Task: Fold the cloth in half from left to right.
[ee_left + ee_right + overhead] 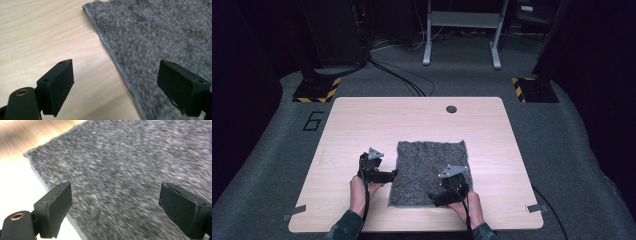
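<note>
A grey fuzzy mat (429, 170) lies flat on the wooden table (362, 125), toward its front middle. My left gripper (393, 174) hovers at the mat's left edge, jaws pointing right. In the left gripper view the left gripper (116, 87) stands open, and the mat's stitched edge (117, 65) runs between the pads without touching them. My right gripper (433, 198) hangs over the mat's front right part. In the blurred right gripper view the right gripper (115, 210) is open above the mat (125, 175), with nothing between its pads.
A round cable hole (451, 109) sits near the table's far edge. Beyond the table stand a metal frame (462, 30) and black stands with striped bases (317, 90). Cables (402, 75) cross the grey floor. Tape tabs (534, 208) mark the front corners.
</note>
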A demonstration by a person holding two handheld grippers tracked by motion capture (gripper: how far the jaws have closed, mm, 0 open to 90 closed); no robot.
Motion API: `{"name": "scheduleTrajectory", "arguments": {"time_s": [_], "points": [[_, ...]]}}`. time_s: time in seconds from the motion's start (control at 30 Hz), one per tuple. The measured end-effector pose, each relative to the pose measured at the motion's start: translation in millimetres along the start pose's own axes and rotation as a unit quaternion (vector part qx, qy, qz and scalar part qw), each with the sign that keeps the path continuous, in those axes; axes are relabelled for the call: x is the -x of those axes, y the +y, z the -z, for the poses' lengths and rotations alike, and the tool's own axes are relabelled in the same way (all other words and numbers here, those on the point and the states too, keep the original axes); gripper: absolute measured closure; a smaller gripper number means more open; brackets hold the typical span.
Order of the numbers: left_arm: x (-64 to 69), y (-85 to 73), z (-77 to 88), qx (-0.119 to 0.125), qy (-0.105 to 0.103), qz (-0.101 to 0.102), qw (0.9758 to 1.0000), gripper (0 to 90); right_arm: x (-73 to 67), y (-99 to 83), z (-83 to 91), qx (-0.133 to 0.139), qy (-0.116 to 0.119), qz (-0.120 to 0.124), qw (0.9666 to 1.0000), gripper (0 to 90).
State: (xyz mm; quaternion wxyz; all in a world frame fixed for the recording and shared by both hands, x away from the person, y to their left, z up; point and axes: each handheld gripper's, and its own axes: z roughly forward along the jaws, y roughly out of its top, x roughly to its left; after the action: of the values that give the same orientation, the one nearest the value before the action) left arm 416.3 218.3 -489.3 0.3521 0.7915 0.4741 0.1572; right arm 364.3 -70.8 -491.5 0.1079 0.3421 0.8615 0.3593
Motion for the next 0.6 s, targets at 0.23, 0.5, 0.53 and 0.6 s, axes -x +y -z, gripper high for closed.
{"name": "scheduleTrajectory", "arguments": {"time_s": [0.23, 0.5, 0.53, 0.6], "points": [[-9.2, 17.0, -17.9, -0.005, 0.001, 0.004, 1.0000, 13.0, -20.7, 12.7, -12.0, -0.001, 0.021, 0.004, 0.9998, 11.8], [-20.5, 35.1, -38.4, -0.014, 0.003, 0.007, 0.9999, 13.5, -48.5, 24.9, -30.6, 0.004, 0.039, 0.022, 0.9990, 13.4], [-20.5, 35.1, -38.4, -0.014, 0.003, 0.007, 0.9999, 13.9, -51.8, 25.8, -33.0, 0.006, 0.043, 0.025, 0.9987, 13.7], [-22.8, 38.9, -43.4, -0.009, 0.006, 0.011, 0.9999, 14.7, -58.9, 28.2, -37.1, -0.001, 0.049, 0.030, 0.9983, 14.4]]}}
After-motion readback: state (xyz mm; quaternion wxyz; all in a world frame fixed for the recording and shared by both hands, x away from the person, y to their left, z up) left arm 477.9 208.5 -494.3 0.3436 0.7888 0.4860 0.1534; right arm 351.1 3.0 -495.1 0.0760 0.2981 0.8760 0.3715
